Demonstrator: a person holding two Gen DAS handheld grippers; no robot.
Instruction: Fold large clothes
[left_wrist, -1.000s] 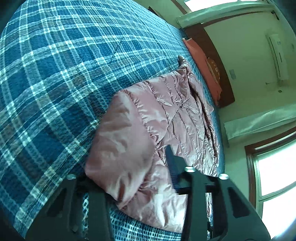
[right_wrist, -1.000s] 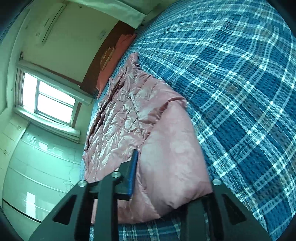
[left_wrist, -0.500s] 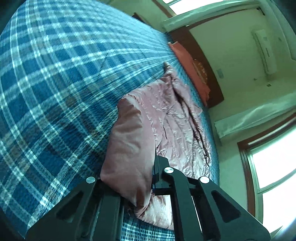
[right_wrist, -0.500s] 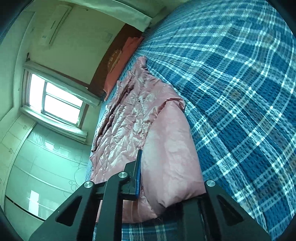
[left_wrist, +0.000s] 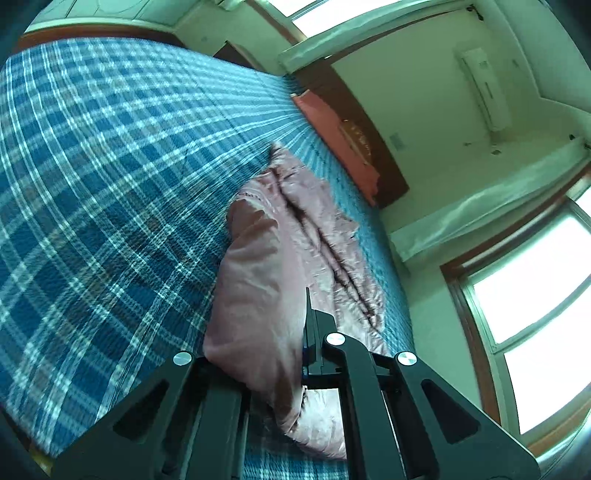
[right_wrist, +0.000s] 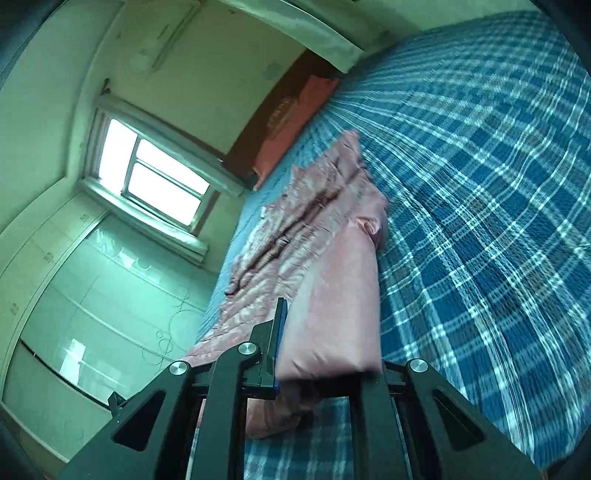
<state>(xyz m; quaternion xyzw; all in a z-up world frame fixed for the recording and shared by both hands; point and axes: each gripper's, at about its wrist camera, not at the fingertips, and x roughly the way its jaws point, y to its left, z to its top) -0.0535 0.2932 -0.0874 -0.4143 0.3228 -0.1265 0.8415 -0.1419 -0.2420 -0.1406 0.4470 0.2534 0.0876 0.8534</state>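
A shiny pink quilted jacket (left_wrist: 317, 236) lies lengthwise on the bed, also seen in the right wrist view (right_wrist: 314, 229). My left gripper (left_wrist: 258, 332) is shut on a smooth pink fold at the jacket's near end (left_wrist: 255, 295) and holds it raised. My right gripper (right_wrist: 325, 332) is shut on the same near end of the jacket (right_wrist: 340, 302). In each view only one finger shows; the other is hidden by the fabric.
The bed has a blue plaid cover (left_wrist: 92, 203) that stretches wide beside the jacket (right_wrist: 498, 184). An orange pillow (left_wrist: 332, 129) leans on the dark headboard (right_wrist: 258, 136). Windows (right_wrist: 155, 177), a wall and wardrobe doors (right_wrist: 92, 295) stand past the bed.
Both grippers have closed onto the near end of the jacket and lifted it. The views have tilted up, so more of the wall and windows shows.
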